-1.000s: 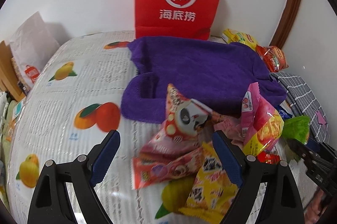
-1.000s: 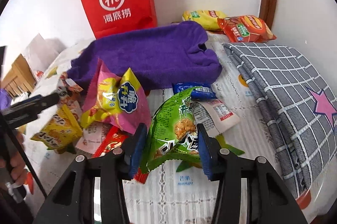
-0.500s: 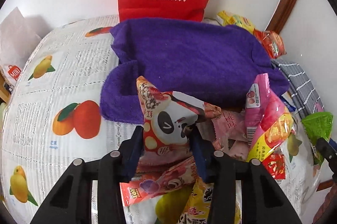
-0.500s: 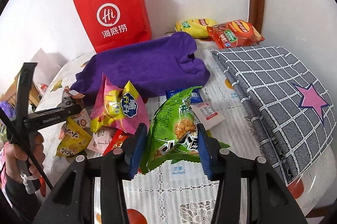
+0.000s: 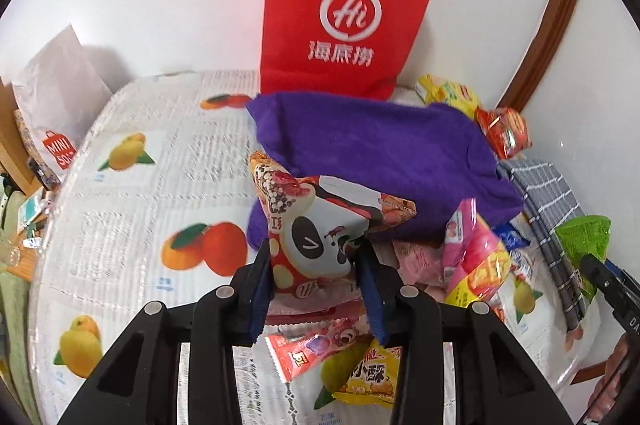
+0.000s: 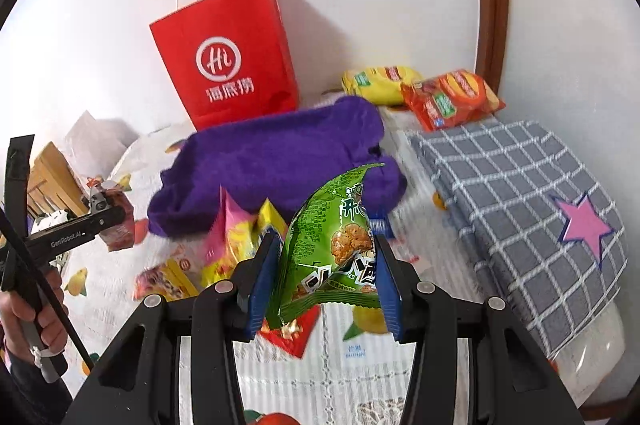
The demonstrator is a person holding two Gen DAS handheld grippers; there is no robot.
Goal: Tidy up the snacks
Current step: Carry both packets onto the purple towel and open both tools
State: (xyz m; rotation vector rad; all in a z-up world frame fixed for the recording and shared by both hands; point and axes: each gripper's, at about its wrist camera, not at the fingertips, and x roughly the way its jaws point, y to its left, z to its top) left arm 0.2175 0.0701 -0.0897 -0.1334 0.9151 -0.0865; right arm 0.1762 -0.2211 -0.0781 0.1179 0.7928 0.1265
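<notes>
My left gripper (image 5: 314, 253) is shut on a panda-print snack bag (image 5: 316, 221), held a little above the pile of snacks. A red-pink stick packet (image 5: 316, 345) and a yellow packet (image 5: 372, 377) lie under it on the fruit-print tablecloth (image 5: 120, 225). My right gripper (image 6: 328, 245) is shut on a green snack bag (image 6: 340, 225), lifted clear of the table. A pink-and-yellow bag (image 6: 236, 245) stands just left of it. The red paper bag (image 6: 228, 61) stands upright against the wall, behind a purple towel (image 6: 272, 165).
A grey checked cloth (image 6: 520, 201) with a pink star covers the table's right side. Yellow (image 6: 384, 83) and red (image 6: 452, 97) chip bags lie at the back right by the wall. A white paper bag (image 5: 56, 93) and wooden furniture sit past the left edge.
The left gripper closed on the panda bag and lifted it off the pile. The right gripper rose with the green bag, which now hangs above the table.
</notes>
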